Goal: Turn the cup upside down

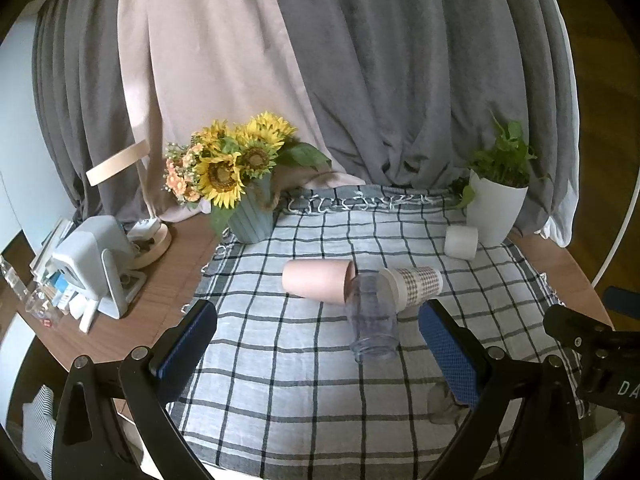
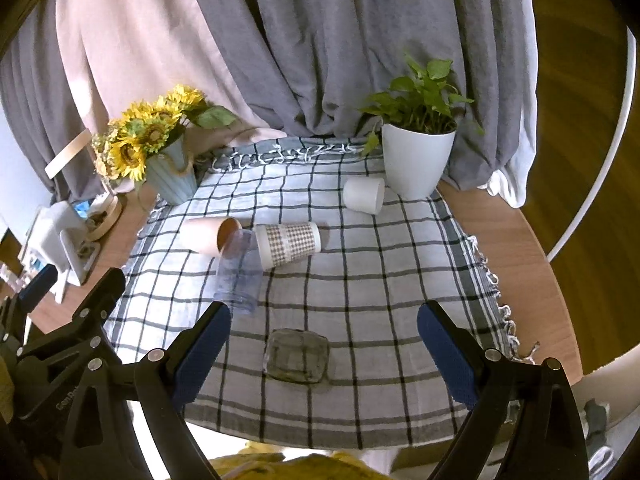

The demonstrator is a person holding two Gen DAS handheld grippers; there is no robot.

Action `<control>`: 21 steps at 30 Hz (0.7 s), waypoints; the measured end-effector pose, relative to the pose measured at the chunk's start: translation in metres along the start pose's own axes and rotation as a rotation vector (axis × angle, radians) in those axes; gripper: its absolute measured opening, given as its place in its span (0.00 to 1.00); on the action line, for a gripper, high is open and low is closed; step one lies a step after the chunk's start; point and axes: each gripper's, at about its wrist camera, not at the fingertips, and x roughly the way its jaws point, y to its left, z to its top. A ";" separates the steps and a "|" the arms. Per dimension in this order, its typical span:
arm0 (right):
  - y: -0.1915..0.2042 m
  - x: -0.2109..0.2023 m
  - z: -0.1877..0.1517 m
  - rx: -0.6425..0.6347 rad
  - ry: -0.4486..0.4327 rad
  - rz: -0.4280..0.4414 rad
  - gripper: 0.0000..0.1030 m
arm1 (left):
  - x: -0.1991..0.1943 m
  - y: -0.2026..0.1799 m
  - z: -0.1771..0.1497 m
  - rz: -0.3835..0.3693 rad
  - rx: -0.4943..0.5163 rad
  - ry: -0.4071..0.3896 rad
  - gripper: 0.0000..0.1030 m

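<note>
Several cups lie on their sides on the checked cloth [image 1: 280,360]: a pink cup [image 1: 316,286] [image 2: 208,236], a clear plastic cup [image 1: 372,320] [image 2: 240,274], a checked paper cup [image 1: 414,286] [image 2: 290,242] and a white cup [image 1: 461,242] [image 2: 364,195]. A short clear glass [image 2: 297,356] stands on the cloth between my right gripper's fingers, nearer the left one. My left gripper [image 1: 318,324] is open and empty above the cloth, in front of the clear cup. My right gripper [image 2: 324,328] is open and empty.
A blue vase of sunflowers [image 1: 248,216] [image 2: 172,180] stands at the back left, a white potted plant [image 1: 496,208] [image 2: 416,160] at the back right. White devices [image 1: 92,264] sit on the wooden table to the left. Curtains hang behind.
</note>
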 end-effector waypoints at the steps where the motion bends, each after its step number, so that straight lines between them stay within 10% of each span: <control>1: 0.001 0.000 0.001 -0.004 -0.004 0.002 0.92 | 0.000 0.001 0.000 0.001 -0.004 -0.001 1.00; 21: 0.005 -0.002 0.008 -0.021 -0.028 -0.010 0.92 | 0.004 0.000 0.007 0.003 -0.001 -0.020 1.00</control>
